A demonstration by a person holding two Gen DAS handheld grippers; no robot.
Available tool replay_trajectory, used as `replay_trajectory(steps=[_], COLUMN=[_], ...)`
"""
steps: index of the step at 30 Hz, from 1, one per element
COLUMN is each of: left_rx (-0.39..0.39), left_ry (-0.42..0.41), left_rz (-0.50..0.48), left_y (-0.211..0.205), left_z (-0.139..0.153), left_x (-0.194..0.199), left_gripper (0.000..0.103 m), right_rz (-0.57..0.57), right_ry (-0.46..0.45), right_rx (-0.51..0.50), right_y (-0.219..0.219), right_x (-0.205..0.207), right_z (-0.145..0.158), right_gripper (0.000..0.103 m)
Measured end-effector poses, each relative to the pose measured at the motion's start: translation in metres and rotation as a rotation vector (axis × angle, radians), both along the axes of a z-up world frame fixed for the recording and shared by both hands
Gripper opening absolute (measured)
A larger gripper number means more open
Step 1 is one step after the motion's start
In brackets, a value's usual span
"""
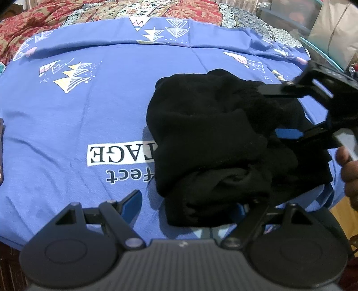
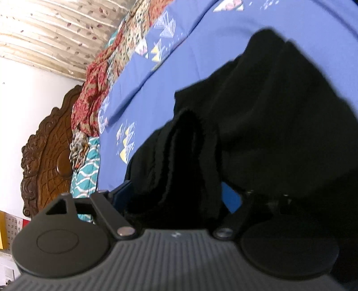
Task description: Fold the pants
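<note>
The black pants lie folded into a thick bundle on the blue printed sheet, right of the middle. My left gripper is at the bundle's near edge with its jaws wide. Its left finger rests clear on the sheet, while its right finger is tucked under the cloth. My right gripper reaches in from the right, and a person's hand holds it. In the right wrist view the pants fill the frame, and a fold hangs loose between the wide jaws of the right gripper.
A red patterned quilt lies along the sheet's far side. A carved wooden headboard stands at the bed's end, against a white wall. Storage boxes sit at the back right. The bed's right edge drops to a wooden floor.
</note>
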State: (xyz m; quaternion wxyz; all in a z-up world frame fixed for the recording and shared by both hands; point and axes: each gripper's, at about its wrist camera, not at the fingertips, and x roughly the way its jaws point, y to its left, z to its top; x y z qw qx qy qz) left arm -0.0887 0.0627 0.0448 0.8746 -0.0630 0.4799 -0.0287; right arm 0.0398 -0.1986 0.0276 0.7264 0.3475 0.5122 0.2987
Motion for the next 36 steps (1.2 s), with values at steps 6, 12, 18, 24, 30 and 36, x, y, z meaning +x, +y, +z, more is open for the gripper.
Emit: replay_trajectory(steps=[6,12,18,24,30,36], left_rx=[-0.016,-0.096,-0.208,-0.223,-0.229,-0.183], left_ry=[-0.021,-0.112,-0.244,-0.256,-0.229,-0.175], left_rz=[-0.011,-0.043,-0.005,0.097,0.058,-0.027], left_y=[0.005,0.024,0.061,0.085,0.066,0.025], left_z=[0.005,0.024,0.053,0.062,0.058,0.047], left_x=[-0.006,-0.023,-0.043,-0.034,-0.018,0.012], left_gripper=[0.079,0.081,0.084,0.085,0.085,0.085], right_rz=[0.011,0.008,0.131,0.157,0.127,0.039], right_ry=[0.014,0.075,-0.015,-0.200,-0.398,-0.420], right_rx=[0.069,0.071,-0.119,-0.132,-0.214,-0.372], right_y=[0.005,0.009,0.035,0.022,-0.017,-0.053], right_x=[0.002,0.002,-0.007,-0.012,-0.012,-0.008], right_z=[0.009,0.003,0.009,0.057,0.100,0.070], right_gripper=[0.087,0.091,0.037,0.031,0.030,0.031])
